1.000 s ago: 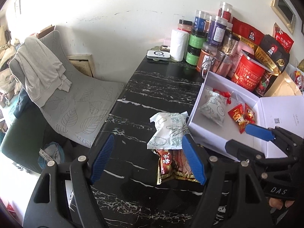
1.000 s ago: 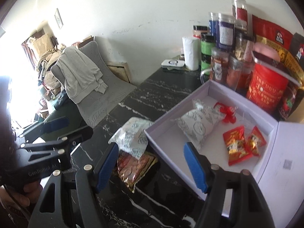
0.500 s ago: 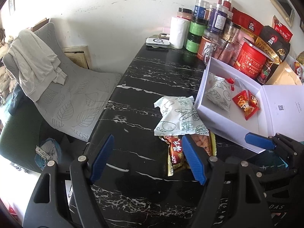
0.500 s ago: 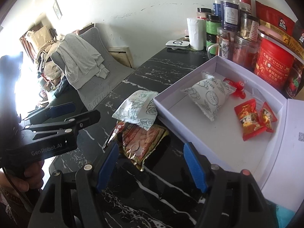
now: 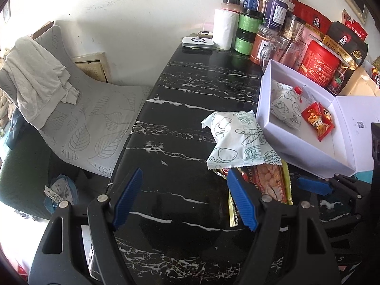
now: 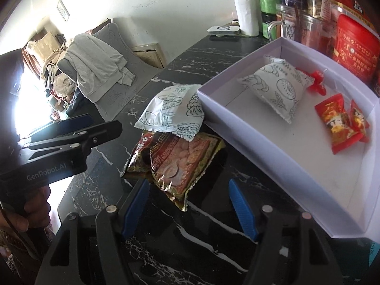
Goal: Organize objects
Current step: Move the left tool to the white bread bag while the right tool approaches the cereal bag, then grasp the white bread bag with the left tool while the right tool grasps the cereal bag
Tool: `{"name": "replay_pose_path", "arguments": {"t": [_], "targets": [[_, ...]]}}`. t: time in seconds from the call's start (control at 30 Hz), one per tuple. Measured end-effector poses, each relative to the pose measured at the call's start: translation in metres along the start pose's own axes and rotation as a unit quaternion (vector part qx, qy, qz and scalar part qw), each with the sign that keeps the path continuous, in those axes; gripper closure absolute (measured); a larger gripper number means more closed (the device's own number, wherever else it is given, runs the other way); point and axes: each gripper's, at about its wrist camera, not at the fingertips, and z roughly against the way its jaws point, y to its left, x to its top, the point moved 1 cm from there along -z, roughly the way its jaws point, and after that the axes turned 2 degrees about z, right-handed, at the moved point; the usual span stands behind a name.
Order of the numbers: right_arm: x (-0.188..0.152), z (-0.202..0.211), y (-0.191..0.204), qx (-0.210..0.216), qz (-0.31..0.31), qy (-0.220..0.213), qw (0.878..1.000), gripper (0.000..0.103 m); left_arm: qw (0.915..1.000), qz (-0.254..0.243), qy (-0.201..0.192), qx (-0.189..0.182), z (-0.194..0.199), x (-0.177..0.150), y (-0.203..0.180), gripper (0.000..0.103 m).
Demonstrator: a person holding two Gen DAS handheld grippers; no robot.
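A white snack packet with line drawings lies on the black marble table, partly over gold-red foil packets, beside the open white box. The box holds another white packet and small red packets. My left gripper is open and empty, low over the table, left of the packets. My right gripper is open and empty, just in front of the foil packets.
Jars, a paper roll, a red tin and snack bags crowd the table's far end against the wall. A grey chair with a draped garment stands left of the table edge. The box lid lies open at right.
Both grippers have drawn back and lowered toward the near end of the table, staying open. The packets and box have not moved.
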Motion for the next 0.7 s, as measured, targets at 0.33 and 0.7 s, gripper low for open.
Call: {"name": "replay_pose_path", "arguments": {"t": [0.33, 0.7], "targets": [[0.001, -0.012, -0.008, 0.036, 0.006, 0.010, 0.999, 0.088, 0.9983, -0.036, -0.014, -0.043, -0.017, 0.017, -0.018, 0.030], [-0.007, -0.011, -0.024, 0.056, 0.008, 0.007, 0.998, 0.088, 0.9971, -0.063, 0.016, -0.038, -0.059, 0.046, -0.044, 0.017]]}}
